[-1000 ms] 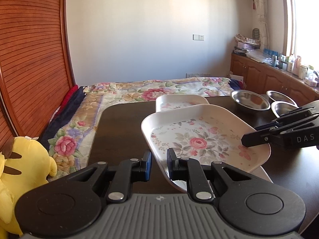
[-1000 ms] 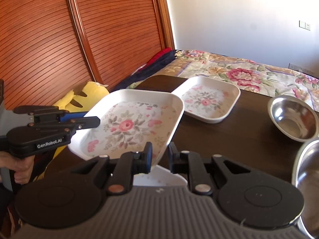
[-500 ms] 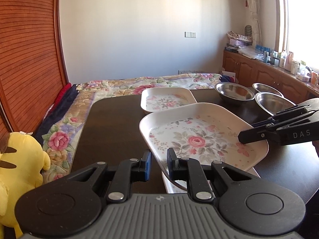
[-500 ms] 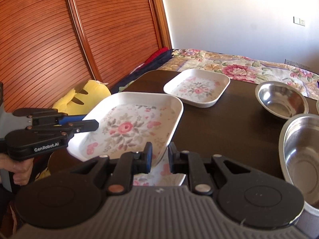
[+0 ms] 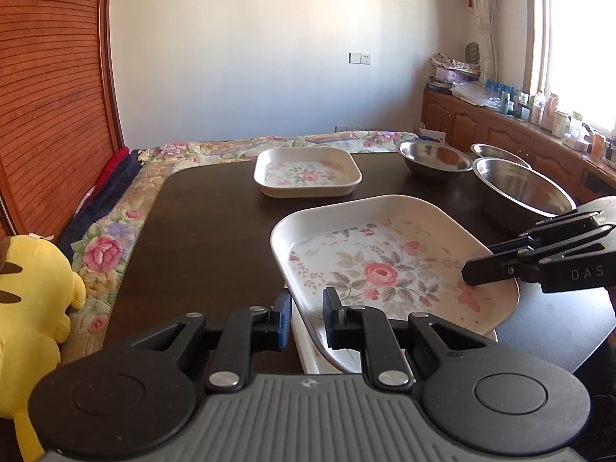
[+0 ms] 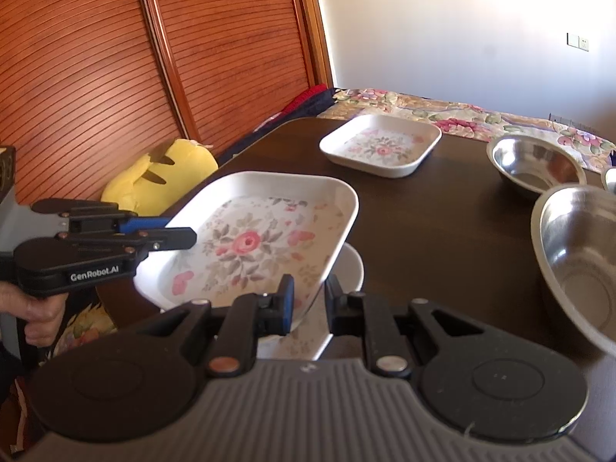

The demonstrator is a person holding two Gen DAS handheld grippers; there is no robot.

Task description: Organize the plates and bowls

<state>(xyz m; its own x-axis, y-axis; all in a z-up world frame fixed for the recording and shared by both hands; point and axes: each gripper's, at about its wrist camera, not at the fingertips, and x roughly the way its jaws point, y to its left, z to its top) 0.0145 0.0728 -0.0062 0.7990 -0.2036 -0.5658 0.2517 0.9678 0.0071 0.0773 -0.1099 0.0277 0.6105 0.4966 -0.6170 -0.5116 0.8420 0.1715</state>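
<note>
A white square plate with a rose pattern [image 5: 385, 261] is held between both grippers, just above another matching plate [image 6: 346, 269] on the dark table. My left gripper [image 5: 305, 317] is shut on its near-left rim. My right gripper [image 6: 310, 304] is shut on the opposite rim and shows in the left wrist view [image 5: 473, 272]. A third floral plate [image 5: 308, 171] sits farther back. Three steel bowls stand at the right: a large one [image 6: 581, 254], a smaller one [image 6: 535, 167], and another [image 5: 498, 151] behind.
The dark table [image 5: 208, 231] ends near a floral bedspread [image 5: 111, 246] at the left and back. A yellow plush toy [image 5: 30, 300] lies at the left. Wooden slatted doors [image 6: 115, 77] stand behind. A cluttered counter [image 5: 539, 115] runs along the right.
Both grippers have carried the held plate down and back toward the near table edge, so it now hangs just above the plate lying there. The far plate and bowls have not moved.
</note>
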